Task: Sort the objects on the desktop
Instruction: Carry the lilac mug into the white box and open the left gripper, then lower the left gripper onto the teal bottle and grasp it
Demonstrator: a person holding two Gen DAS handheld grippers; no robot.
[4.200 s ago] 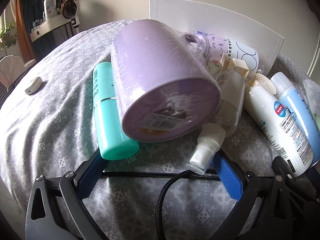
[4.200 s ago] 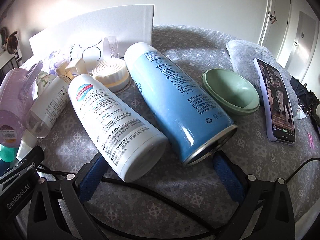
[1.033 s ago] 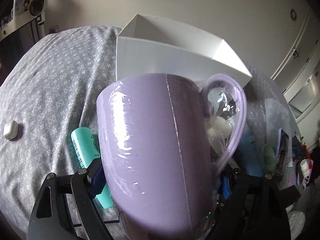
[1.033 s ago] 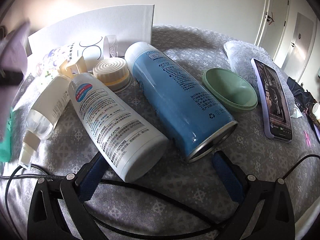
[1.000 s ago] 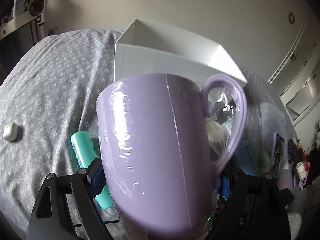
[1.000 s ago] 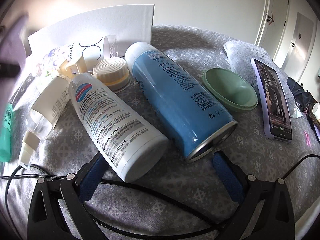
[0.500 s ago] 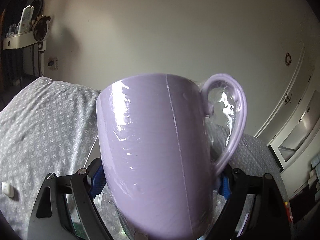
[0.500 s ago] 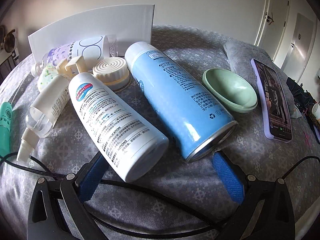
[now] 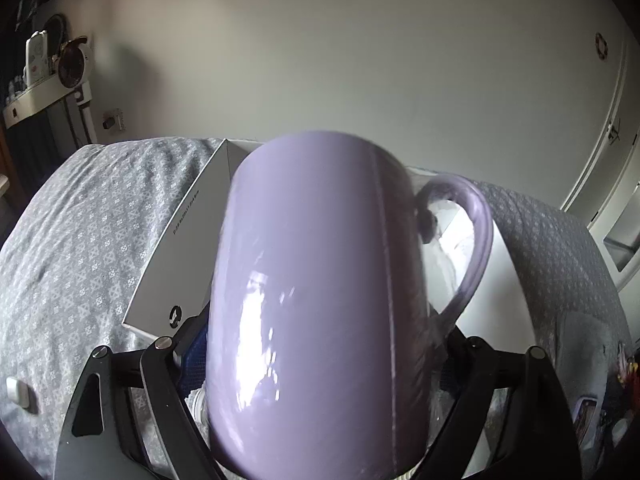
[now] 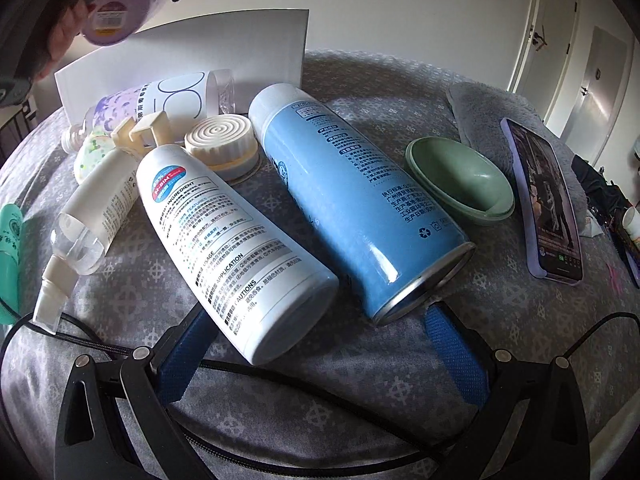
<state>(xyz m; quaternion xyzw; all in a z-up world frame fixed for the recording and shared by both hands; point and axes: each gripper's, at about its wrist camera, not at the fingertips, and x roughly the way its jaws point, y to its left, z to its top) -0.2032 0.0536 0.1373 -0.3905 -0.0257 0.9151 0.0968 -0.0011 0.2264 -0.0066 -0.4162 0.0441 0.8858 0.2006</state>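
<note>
While the grey patterned cloth [image 10: 360, 380] covers the whole surface, a white box [image 9: 176, 256] stands open at its far side. Left gripper [image 9: 320, 360] is raised above the cloth, jaws spread wide and clamped on the sides of a lilac mug [image 9: 316, 300]; mug upright in that view, handle to the right, box just behind and below it. From the right wrist view the mug's base with its yellow sticker shows at top left, held in the air above the box's wall, a hand [image 10: 60, 36] beside it.

Right gripper [image 10: 316, 344] sits low over the cloth, jaws wide, nothing between the pads; a black cable [image 10: 280, 372] runs across just ahead of it.

Blue spray can [image 10: 360, 208] lies on its side, base toward the right gripper. White bottle [image 10: 236, 248] lies just beside it on the left, touching or nearly so. Phone [image 10: 548, 204] lies flat at far right, against a grey towel [image 10: 488, 116]. Green dish [image 10: 460, 180] sits between can and phone. Clear printed bottle [image 10: 160, 104] lies against the box wall. Small spray bottle [image 10: 96, 208] lies left of the white bottle, nozzle toward the camera. Round ribbed lid [image 10: 222, 148] sits between the white bottle's shoulder and the can's top. Teal tube [image 10: 10, 252] shows at the left edge, cut off.
</note>
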